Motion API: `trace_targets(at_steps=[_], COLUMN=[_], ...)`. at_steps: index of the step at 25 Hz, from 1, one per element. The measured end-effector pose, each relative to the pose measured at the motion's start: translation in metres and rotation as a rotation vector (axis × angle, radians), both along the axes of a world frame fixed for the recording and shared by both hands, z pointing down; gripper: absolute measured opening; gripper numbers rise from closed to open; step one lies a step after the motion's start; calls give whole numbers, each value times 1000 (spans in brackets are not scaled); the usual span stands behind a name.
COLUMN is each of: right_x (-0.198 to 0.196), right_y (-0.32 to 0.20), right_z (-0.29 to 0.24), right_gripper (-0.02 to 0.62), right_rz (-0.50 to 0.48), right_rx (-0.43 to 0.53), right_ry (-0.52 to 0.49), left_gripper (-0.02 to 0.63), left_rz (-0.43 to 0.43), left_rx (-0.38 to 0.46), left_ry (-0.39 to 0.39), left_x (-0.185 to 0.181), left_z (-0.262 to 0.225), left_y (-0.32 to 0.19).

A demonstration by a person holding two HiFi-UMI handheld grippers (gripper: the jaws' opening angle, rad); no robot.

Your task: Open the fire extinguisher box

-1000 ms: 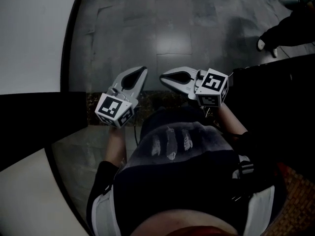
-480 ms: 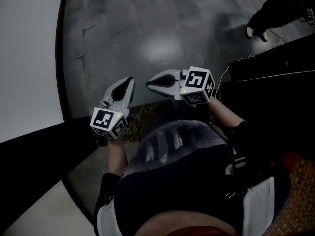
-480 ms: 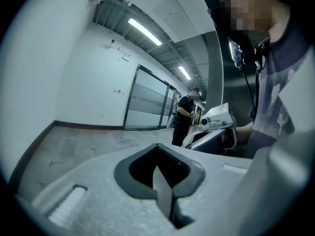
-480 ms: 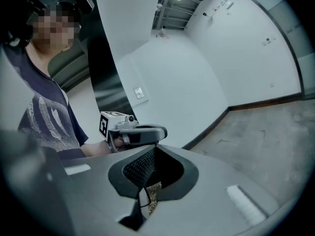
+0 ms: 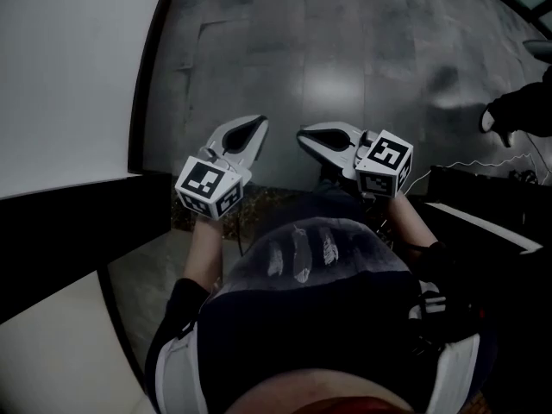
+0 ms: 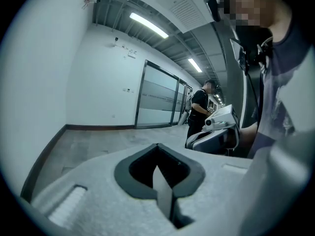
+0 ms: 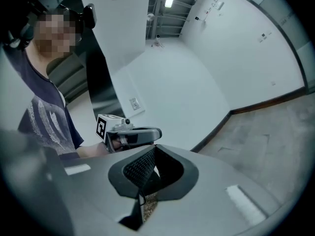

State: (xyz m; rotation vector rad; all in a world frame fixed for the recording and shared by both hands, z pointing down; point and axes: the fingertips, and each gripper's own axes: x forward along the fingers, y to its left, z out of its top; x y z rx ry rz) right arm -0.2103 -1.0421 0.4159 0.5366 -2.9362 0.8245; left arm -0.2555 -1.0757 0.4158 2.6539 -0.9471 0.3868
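- The fire extinguisher box cannot be picked out in any of the three views; its place cannot be stated.
- The left gripper [image 5: 247, 134] is held out in front of the person's chest, over the floor [image 5: 285, 50]; in its own view the jaws are seen pressed together at the tips, with nothing between them.
- The right gripper [image 5: 317, 136] is held just beside it, level with it and apart from it; its jaws are likewise seen brought together, and nothing is gripped.
- A marker cube [image 5: 210, 188] is seen at the back of the left gripper, and a second cube [image 5: 384, 164] at the back of the right one; bare forearms are seen behind both.
- The person's dark shirt [image 5: 302, 317], with a pale print on the chest, fills the lower middle of the head view.
- The floor is laid in grey tiles with a dull sheen; a white wall [image 5: 69, 67] with a dark skirting [image 5: 147, 76] is noted at the left.
- A black unit [image 5: 492, 222] is noted at the right, with a thin pale cable [image 5: 466, 164] above its edge; what the unit is cannot be told.
- A second person [image 6: 199, 109] in dark clothes is seen standing further off in the left gripper view, near a glass partition [image 6: 157, 97]; ceiling lights [image 6: 147, 24] are lit.
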Motion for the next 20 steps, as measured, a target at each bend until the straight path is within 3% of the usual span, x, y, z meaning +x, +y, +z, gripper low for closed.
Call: trace_targets(at_steps=[10, 14, 20], right_x=[77, 80, 63], right_y=[-80, -107, -155], right_z=[-2, 1, 19], right_gripper=[2, 2, 2], right_rz=[9, 40, 62], right_rx=[-27, -39, -67], right_ry=[-60, -78, 15], left_gripper=[0, 0, 0], left_rz=[-2, -14, -24], left_rx=[-14, -20, -78], left_ry=[-33, -35, 41], left_x=[75, 62, 38], left_z=[-12, -4, 24], left_y=[-70, -96, -148])
